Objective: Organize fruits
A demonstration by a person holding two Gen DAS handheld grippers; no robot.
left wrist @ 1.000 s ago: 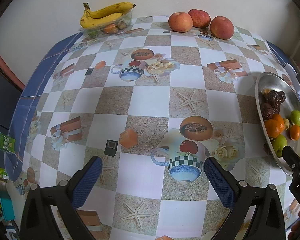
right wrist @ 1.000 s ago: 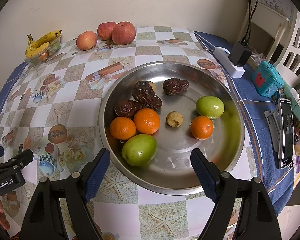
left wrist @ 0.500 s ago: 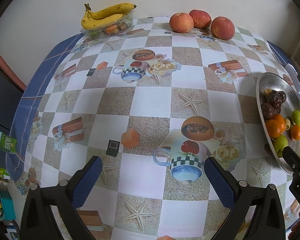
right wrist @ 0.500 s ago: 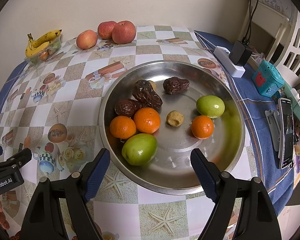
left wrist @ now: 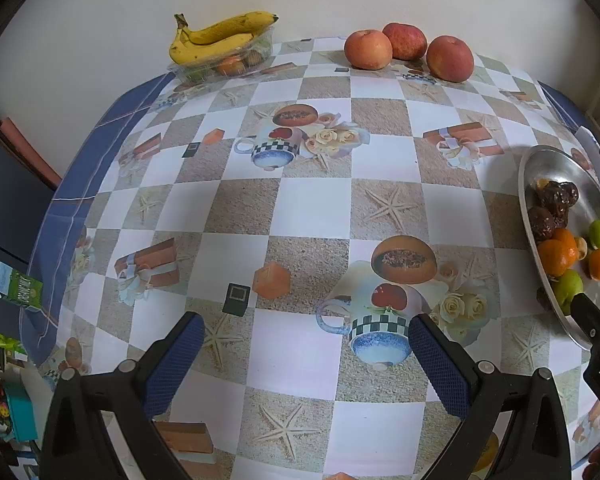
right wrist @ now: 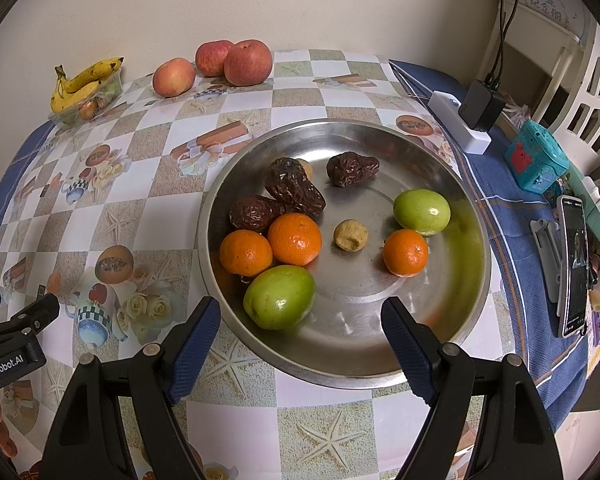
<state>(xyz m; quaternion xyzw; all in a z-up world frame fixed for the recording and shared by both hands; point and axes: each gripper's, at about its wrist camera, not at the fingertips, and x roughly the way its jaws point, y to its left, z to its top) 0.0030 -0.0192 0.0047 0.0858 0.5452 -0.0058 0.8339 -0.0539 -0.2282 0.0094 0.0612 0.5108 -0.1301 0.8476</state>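
A: What changed in the last second?

B: Very little. In the left view the table (left wrist: 300, 208) has slid slightly down the frame, so the left claw (left wrist: 306, 364) seems to have pulled back or tipped a touch. The right view is practically the same as before. No fruit has shifted.

A: And the claws?

B: Both stand wide apart, holding nothing. The right claw (right wrist: 300, 344) hangs over the near rim of the tray (right wrist: 440, 184), at its 6 o'clock; the left one is over bare tablecloth.

A: Where's the fruit?

B: In the tray: three oranges (right wrist: 294, 239), two green fruits (right wrist: 279, 297), three dates (right wrist: 294, 188) and small tan bits (right wrist: 351, 234), all mixed together. The apples (right wrist: 247, 62) sit at the table's 12 o'clock edge by the wall, the bananas (right wrist: 80, 82) at 11, atop a clear box (left wrist: 236, 60).

A: So what does that mean for the task?

B: The kinds in the tray lie unsorted. A scene this still settles nothing about which fruit is meant to go where.

A: Room to move?

B: Plenty across the middle and at 9 o'clock. At 3 o'clock it's tight: a power strip (right wrist: 460, 128), a toy (right wrist: 536, 160) and a phone (right wrist: 574, 264) crowd the edge just past the tray. I'd watch the tray's raised rim, and the big green fruit lying right against it.
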